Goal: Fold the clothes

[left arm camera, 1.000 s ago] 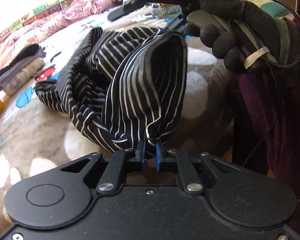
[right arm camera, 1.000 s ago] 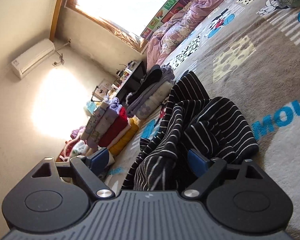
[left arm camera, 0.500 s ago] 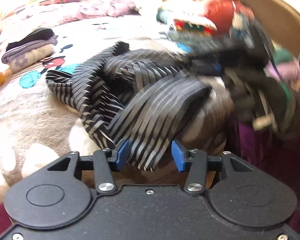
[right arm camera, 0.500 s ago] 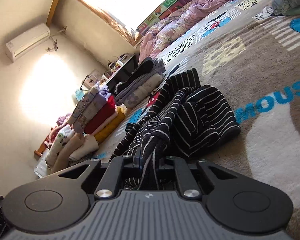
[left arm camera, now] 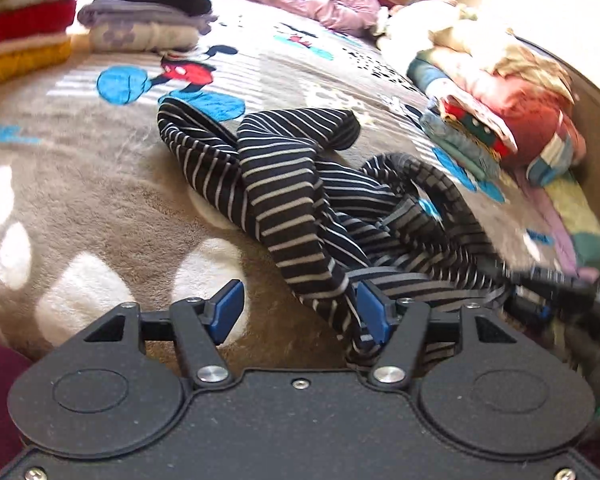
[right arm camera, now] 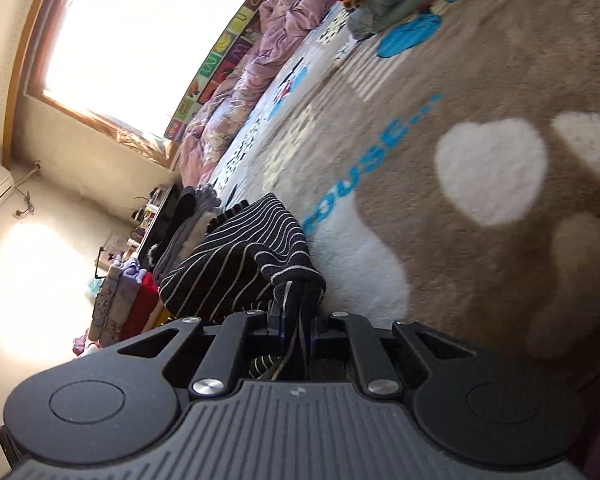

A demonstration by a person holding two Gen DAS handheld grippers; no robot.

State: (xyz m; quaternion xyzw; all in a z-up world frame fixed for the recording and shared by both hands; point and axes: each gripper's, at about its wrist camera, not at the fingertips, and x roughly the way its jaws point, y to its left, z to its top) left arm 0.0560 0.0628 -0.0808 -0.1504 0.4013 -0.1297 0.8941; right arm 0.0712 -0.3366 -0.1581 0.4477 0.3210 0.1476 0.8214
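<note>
A brown plush blanket [left arm camera: 100, 208] printed with white hearts and a cartoon mouse covers the work surface beneath a bright window [right arm camera: 140, 40]. Stacks of folded clothes [left arm camera: 140, 24] stand along its far edge, and a loose heap of unfolded garments [left arm camera: 500, 92] lies at the right of the left wrist view. A black striped garment [left arm camera: 292, 200] lies crumpled on the blanket, one twisted end running toward the left gripper [left arm camera: 300, 312]. This gripper's blue pads [left arm camera: 228, 308] are spread wide; the fabric touches only the right-hand pad and is not pinched. The right gripper [right arm camera: 296, 328] is pressed together on a bunched fold of the same garment [right arm camera: 240, 264], which rises lifted from the closed fingers.
</note>
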